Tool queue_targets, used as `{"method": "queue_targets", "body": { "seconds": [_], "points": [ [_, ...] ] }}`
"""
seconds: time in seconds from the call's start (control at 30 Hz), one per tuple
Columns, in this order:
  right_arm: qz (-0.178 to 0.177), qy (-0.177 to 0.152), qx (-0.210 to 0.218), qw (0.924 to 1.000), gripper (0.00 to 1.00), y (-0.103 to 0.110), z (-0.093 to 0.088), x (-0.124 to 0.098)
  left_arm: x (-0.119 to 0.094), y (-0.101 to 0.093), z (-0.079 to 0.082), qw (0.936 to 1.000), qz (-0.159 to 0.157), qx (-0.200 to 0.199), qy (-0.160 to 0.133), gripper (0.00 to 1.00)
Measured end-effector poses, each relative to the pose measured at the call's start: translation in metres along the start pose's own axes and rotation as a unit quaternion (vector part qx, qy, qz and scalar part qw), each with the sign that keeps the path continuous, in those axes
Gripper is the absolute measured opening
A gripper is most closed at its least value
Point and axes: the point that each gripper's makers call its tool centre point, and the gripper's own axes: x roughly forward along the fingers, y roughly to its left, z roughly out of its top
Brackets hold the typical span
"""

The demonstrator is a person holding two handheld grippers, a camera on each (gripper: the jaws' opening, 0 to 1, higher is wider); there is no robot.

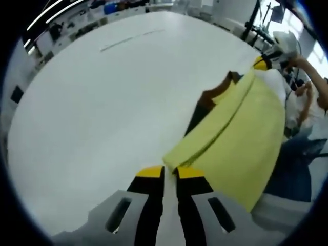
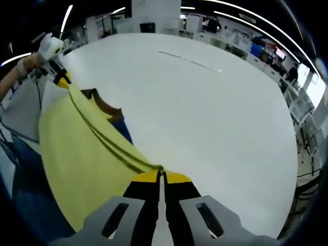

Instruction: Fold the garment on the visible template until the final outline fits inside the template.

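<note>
Above the white table (image 1: pixel 102 102), stretched taut between both grippers: yellow garment (image 1: pixel 246 128), long axis gripper to gripper; left gripper (image 1: pixel 170 173) and right gripper (image 2: pixel 160 177) each pinched on an end.

My left tongs (image 1: pixel 170 171) have black jaws with yellow tips on pale grey slotted mounts. My right tongs (image 2: pixel 160 176) match them: black jaws, yellow tips, grey slotted housing. I see my hand (image 2: pixel 49 46) in a white glove.
</note>
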Motion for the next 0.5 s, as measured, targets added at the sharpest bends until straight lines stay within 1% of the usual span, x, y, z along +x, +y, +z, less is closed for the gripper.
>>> {"method": "queue_targets", "body": {
  "seconds": [0.17,0.23,0.3,0.43,0.5],
  "points": [
    [0.006,0.002,0.002,1.0,0.03,0.0,0.001,-0.001,0.001,0.003,0.004,0.9999,0.0,-0.011,-0.001,0.0],
    [0.009,0.003,0.005,0.9999,0.03,0.0,0.001,0.0,0.0,0.003,0.005,0.9997,-0.008,-0.021,0.003,0.0],
    [0.012,0.004,0.006,0.9999,0.03,-0.001,0.001,0.0,0.0,0.004,0.006,0.9998,-0.007,-0.016,0.003,0.0],
    [0.018,0.009,0.006,0.9998,0.03,-0.003,0.0,0.002,0.0,0.009,0.012,0.9996,-0.005,-0.027,0.001,0.0],
    [0.021,0.011,0.007,0.9997,0.03,-0.003,-0.001,0.003,0.001,0.012,0.013,0.9995,-0.005,-0.031,0.005,0.0]
  ]
}}
